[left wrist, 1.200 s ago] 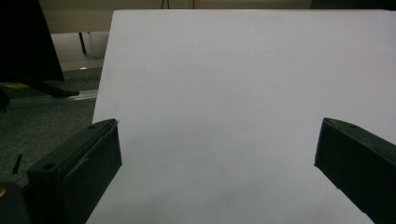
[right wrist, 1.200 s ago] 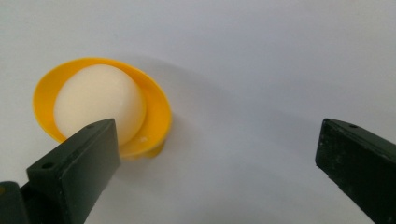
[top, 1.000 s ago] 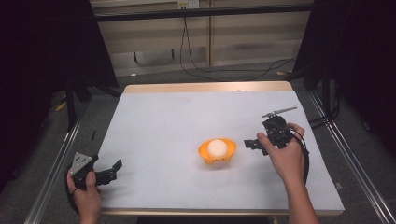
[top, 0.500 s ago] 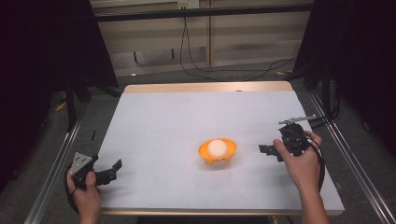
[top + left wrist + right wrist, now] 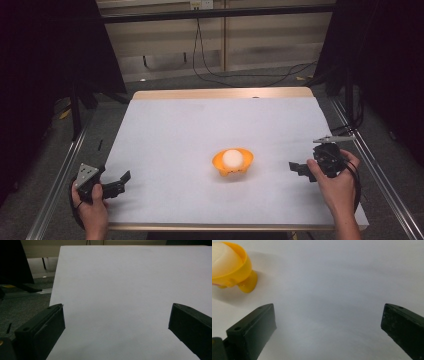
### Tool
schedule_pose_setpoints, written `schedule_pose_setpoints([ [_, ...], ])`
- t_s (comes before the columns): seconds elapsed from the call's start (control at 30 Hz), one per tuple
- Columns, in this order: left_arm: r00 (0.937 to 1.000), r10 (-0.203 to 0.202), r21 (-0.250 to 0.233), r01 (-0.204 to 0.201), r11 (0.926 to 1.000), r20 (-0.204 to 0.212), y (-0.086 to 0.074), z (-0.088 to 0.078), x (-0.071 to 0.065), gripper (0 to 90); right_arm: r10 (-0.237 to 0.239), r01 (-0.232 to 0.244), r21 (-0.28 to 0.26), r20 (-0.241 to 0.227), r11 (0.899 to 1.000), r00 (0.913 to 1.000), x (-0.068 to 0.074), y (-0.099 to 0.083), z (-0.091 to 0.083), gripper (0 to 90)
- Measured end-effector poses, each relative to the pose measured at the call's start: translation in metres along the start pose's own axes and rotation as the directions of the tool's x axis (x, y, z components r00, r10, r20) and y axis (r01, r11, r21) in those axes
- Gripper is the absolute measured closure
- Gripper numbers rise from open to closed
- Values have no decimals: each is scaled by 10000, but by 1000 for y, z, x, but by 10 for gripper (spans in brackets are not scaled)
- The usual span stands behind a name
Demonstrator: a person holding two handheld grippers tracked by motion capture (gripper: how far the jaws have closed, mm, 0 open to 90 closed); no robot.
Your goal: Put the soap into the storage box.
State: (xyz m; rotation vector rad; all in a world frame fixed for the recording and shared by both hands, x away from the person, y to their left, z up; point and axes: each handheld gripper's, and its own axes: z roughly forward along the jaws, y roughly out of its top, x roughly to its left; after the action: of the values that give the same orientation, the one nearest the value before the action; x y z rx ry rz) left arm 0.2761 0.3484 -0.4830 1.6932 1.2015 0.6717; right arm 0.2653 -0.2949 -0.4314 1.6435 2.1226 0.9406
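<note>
Orange bowl (image 5: 233,163) sits just right of tabletop centre, toward the near half, upright. A white ball (image 5: 232,158) rests inside it, rising above the rim. In the right gripper view the bowl (image 5: 235,270) appears at about 10 o'clock, ball (image 5: 222,258) pale and rounded inside; a small foot or lug of the bowl touches the white surface.

Tabletop (image 5: 200,130) is covered white, with a bare wooden strip along the far edge.

Right gripper (image 5: 300,169) at 3 o'clock from the bowl, near but apart from it, held in the person's right hand (image 5: 336,180) close to the tabletop's right edge. Jaws point toward the bowl. In its own view the right gripper (image 5: 328,322) has its jaws spread wide, nothing between them but white surface.

Left gripper (image 5: 119,182) at roughly 8 o'clock from the bowl, well apart, at the near left corner, held in the left hand (image 5: 90,210). Grey three-cornered plate on top. In its own view the left gripper (image 5: 116,322) stands wide, holding nothing, with the tabletop's left edge and the floor (image 5: 22,307) beyond it.
</note>
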Motion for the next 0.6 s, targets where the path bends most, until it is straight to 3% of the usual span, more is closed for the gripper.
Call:
schedule_pose_setpoints([
  [0.4, 10000, -17, -23, 17, 10000, 16, 0, 0, 0, 5, 264, -261, -760, 28, 9968, 9996, -21, -30, -8, 0],
  [0.6, 10000, -17, -31, 17, 10000, -19, 0, 0, 0, 5, 391, -356, -1244, 257, 9916, 9989, -29, -44, -16, 0],
])
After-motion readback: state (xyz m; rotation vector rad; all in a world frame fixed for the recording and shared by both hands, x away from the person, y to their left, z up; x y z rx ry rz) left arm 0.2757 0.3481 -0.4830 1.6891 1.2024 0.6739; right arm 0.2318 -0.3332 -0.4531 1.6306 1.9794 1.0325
